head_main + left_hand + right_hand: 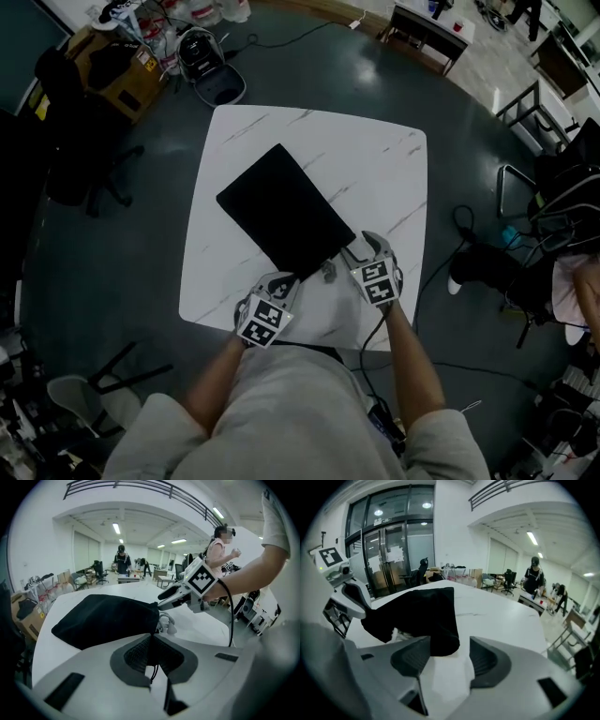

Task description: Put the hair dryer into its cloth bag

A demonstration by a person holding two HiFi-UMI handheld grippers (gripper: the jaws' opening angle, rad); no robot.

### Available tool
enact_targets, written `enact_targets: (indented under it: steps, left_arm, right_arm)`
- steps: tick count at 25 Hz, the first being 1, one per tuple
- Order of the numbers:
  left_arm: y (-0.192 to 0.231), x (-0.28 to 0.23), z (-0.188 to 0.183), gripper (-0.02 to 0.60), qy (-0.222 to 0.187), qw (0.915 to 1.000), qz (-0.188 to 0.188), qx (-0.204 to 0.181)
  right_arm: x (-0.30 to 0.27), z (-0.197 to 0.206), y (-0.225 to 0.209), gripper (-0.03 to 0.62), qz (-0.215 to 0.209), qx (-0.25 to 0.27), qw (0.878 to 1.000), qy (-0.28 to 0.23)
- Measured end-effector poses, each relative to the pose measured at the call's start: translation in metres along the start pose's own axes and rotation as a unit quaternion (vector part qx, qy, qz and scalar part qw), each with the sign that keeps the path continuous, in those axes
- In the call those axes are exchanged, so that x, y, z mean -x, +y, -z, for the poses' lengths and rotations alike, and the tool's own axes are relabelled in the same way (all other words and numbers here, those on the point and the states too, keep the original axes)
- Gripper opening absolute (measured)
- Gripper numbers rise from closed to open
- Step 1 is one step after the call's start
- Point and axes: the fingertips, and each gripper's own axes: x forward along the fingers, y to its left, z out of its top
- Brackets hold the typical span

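Marble table (375,159), cloth bag (281,211) at near edge (left tool (284,283) gripping)

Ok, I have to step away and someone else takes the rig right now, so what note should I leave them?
Tools: the left tool is shut on the mouth edge of the bag, with the drawstring in its jaws. The right tool is open and empty, with a fold of the bag just ahead of its jaws.
Things: the bag lies on the table, mouth toward you. A pale part, likely the dryer, shows at the mouth.
Done: the dryer seems mostly inside.
Left: probably push the pale part in and pull the drawstring shut.
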Motion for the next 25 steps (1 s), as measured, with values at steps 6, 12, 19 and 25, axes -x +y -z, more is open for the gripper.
enact_targets:
  steps: [6,12,19,25]
  left_arm:
    - [0.001,-0.005,0.003,0.021,-0.007,0.9993,-0.036,0.013]
    - [0.009,0.002,0.018,0.029,-0.001,0.9941,-0.108,0.008]
    - [0.006,-0.004,0.052,0.173,0.027,0.9874,-0.137,0.073]
    - [0.018,-0.008,0.055,0.049,0.013,0.9796,-0.142,0.141]
  right_arm:
    - [-0.015,-0.006,0.003,0.023,0.015,0.008,1.000,-0.008]
    - [0.004,-0.016,0.006,0.023,0.020,-0.010,0.999,-0.045]
    - [0.020,-0.018,0.020,0.023,0.009,-0.007,0.998,-0.059]
    - [0.041,-0.020,0.045,0.023,-0.008,-0.005,0.997,-0.072]
